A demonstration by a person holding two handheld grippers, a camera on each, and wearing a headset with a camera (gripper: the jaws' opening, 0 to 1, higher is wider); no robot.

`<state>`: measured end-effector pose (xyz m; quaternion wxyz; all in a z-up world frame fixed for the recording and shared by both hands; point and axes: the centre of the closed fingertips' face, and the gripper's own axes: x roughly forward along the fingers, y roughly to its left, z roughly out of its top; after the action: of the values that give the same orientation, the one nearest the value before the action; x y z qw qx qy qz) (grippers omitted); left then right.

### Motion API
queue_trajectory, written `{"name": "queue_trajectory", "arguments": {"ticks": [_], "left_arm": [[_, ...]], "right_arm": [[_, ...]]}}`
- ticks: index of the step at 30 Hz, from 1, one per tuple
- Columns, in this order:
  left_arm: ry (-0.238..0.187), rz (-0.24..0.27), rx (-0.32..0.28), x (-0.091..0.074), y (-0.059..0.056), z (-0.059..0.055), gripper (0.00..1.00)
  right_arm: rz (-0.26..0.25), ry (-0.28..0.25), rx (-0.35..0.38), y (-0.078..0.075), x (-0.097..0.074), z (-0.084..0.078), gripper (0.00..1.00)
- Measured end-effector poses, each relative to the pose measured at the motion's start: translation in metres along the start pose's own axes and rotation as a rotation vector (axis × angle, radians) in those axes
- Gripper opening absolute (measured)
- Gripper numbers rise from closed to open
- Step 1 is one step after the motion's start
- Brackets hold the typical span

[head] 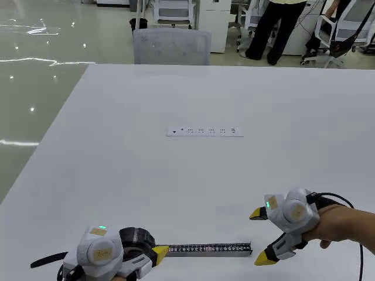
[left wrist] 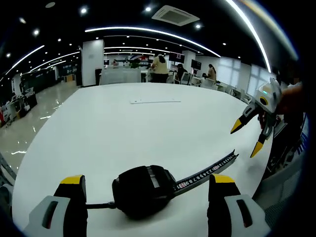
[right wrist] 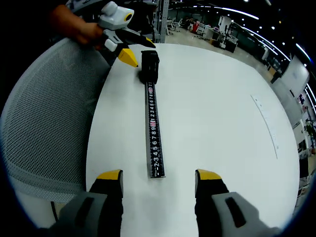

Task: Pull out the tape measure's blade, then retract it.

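A black tape measure case (head: pixel 137 238) lies near the table's front edge, its blade (head: pixel 210 249) drawn out to the right and flat on the white table (head: pixel 176 175). My left gripper (head: pixel 146 247) is open and straddles the case (left wrist: pixel 145 190); both jaws stand clear of it. My right gripper (head: pixel 261 235) is open just right of the blade's end. In the right gripper view the blade tip (right wrist: pixel 157 172) lies between and slightly ahead of the yellow fingertips (right wrist: pixel 110 175), untouched. The right gripper (left wrist: pixel 249 138) hovers above the blade's end (left wrist: pixel 231 157). The left gripper (right wrist: pixel 129 55) stands beside the case (right wrist: pixel 149 66).
A white socket strip (head: pixel 205 132) is set into the table's middle. A grey mesh chair (head: pixel 171 47) stands at the far edge, and another mesh chair back (right wrist: pixel 44 128) is beside the near edge. A person (head: pixel 281 29) stands in the background.
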<state>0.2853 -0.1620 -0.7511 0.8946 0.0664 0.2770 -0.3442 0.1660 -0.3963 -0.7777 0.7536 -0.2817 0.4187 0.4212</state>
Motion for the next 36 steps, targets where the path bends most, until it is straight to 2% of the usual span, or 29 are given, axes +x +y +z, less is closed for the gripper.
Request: {"name": "queue_trajectory", "arguments": {"ticks": [3,4,7,11,14,16,22,23,25,26,29,36], "left_arm": [[0.008,0.001,-0.005,0.002,0.002,-0.002,1.0],[0.008,-0.001,-0.013,0.002,0.002,-0.003,1.0],[0.012,0.003,-0.012,0.001,0.002,-0.003,1.0],[0.013,0.001,-0.018,0.001,0.002,-0.004,1.0],[0.008,0.001,-0.034,0.002,0.002,-0.004,1.0],[0.0,0.004,-0.056,0.001,0.003,-0.003,1.0],[-0.004,0.001,-0.05,0.002,0.003,-0.003,1.0],[-0.004,0.0,-0.051,0.002,0.002,-0.003,1.0],[-0.001,-0.001,-0.051,0.002,0.002,-0.004,1.0],[-0.001,0.001,-0.056,0.002,0.003,-0.004,1.0],[-0.012,0.01,-0.078,0.0,0.005,-0.002,1.0],[-0.005,0.02,-0.084,0.001,0.006,-0.003,0.98]], "right_arm": [[0.011,0.017,0.008,0.001,0.008,-0.004,0.41],[0.022,0.022,0.011,0.003,0.011,-0.005,0.39],[0.046,0.045,0.022,0.007,0.019,-0.01,0.41],[0.045,0.062,0.053,0.005,0.026,-0.016,0.33],[0.051,0.051,0.064,0.006,0.028,-0.013,0.28],[0.051,0.062,0.056,0.005,0.032,-0.014,0.26],[0.064,0.087,0.059,0.005,0.037,-0.018,0.22],[0.07,0.094,0.051,0.006,0.038,-0.02,0.19],[0.081,0.116,-0.011,0.008,0.038,-0.022,0.15],[0.078,0.116,0.004,0.009,0.038,-0.021,0.15],[0.083,0.126,-0.025,0.009,0.038,-0.02,0.15],[0.07,0.12,0.028,0.009,0.038,-0.021,0.14]]}}
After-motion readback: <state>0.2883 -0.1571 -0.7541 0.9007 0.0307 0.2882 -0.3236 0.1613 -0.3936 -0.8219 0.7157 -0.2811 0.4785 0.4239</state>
